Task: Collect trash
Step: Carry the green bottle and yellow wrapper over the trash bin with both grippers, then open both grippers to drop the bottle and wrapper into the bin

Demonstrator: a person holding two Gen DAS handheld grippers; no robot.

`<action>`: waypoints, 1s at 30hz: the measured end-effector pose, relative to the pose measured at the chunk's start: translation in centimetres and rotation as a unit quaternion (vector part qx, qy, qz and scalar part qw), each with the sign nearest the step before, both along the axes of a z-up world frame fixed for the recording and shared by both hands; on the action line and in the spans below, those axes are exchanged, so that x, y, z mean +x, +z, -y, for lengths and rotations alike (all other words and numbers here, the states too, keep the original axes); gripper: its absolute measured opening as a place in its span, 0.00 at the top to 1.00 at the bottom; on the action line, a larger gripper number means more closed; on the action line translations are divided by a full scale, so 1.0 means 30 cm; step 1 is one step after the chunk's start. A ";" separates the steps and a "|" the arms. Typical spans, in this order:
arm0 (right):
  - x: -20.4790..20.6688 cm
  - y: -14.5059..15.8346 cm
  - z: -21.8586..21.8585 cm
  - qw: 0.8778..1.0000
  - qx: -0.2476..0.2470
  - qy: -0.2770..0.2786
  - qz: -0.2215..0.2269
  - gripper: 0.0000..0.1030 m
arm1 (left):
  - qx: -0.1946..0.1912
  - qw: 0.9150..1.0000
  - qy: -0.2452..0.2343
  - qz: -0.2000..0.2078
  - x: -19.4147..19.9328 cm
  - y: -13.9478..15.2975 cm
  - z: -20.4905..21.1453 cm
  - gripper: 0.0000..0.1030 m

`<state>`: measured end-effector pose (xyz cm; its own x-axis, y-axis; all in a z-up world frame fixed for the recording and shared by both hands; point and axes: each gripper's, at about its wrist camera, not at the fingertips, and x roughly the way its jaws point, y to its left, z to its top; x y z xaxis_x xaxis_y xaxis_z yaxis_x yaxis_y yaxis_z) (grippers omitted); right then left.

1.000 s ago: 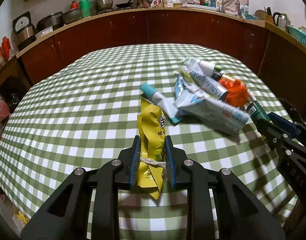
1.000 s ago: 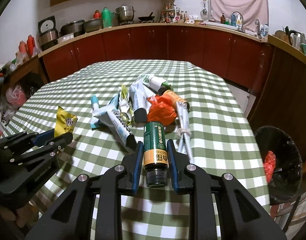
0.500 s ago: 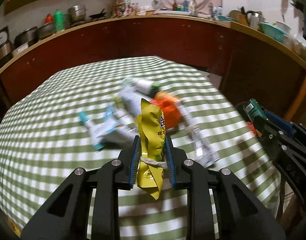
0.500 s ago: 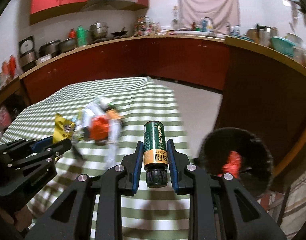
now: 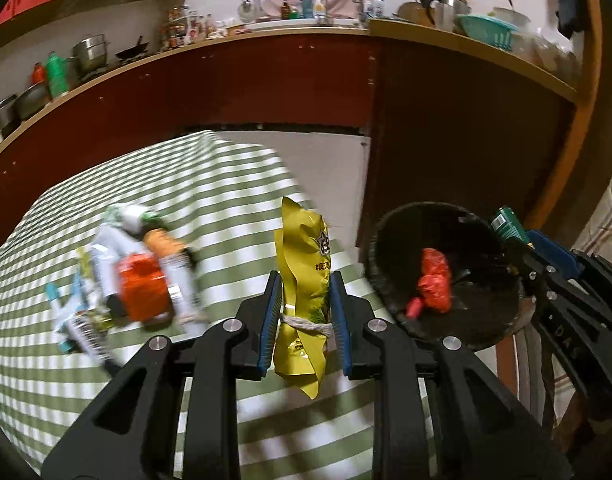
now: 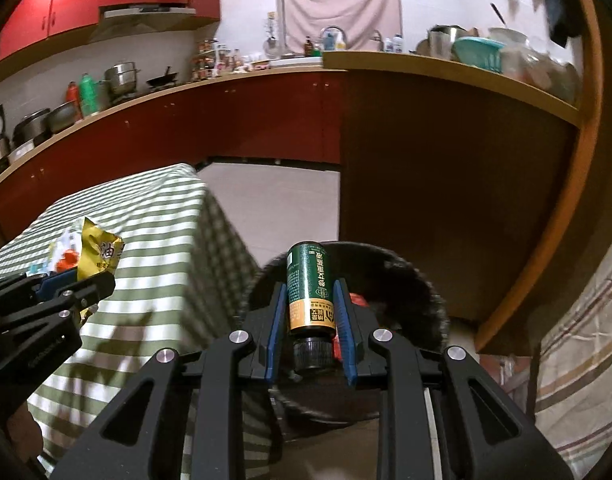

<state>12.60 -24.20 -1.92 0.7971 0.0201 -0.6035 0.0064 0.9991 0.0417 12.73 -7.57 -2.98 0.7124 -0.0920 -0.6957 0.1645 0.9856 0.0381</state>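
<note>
While you are holding both tools out past the edge of the green-and-white checked worktop [image 5: 210, 184], each one is gripping a piece of trash. Your left gripper [image 5: 304, 316] is pinching a crinkled yellow foil snack packet [image 5: 302, 264] between its blue-padded fingers [image 5: 269, 316], clenched on the packet's lower half so that the top is standing upright above them and the bottom corner is hanging below. A loop of pale string is crossing the packet at the grip. The packet is hovering above the near right edge of the worktop, just left of the round black trash bin [image 5: 390, 240] on the floor. Inside the bin, a crumpled red plastic bag [image 5: 434, 280] is lying on the black liner.

Your right gripper [image 6: 311, 322] is clamping a dark green cylindrical bottle with a yellow label band [image 6: 309, 292], black cap pointing toward you. It is hanging directly above the bin's opening [image 6: 430, 292].

On the worktop to the left, a blurred heap of remaining trash [image 5: 138, 280] is lying: white tubes, an orange bag, and teal-capped wrappers, touching and overlapping.
</note>
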 end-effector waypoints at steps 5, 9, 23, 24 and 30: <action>0.017 -0.023 0.071 1.000 0.001 -0.014 -0.002 0.76 | 0.009 1.000 -0.014 -0.009 0.037 -0.026 0.105 0.77; 0.032 -0.038 0.118 1.000 0.006 -0.022 -0.003 0.76 | 0.013 1.000 -0.022 -0.017 0.070 -0.041 0.176 0.77; 0.090 -0.087 0.215 0.999 0.022 -0.023 -0.015 0.76 | 0.031 0.998 -0.033 -0.037 0.141 -0.087 0.309 0.77; 0.094 -0.090 0.220 0.999 0.022 -0.023 -0.015 0.76 | 0.032 0.998 -0.033 -0.038 0.147 -0.090 0.317 0.77; 0.108 -0.099 0.246 0.999 0.026 -0.026 -0.017 0.76 | 0.042 0.998 -0.035 -0.038 0.163 -0.103 0.362 0.77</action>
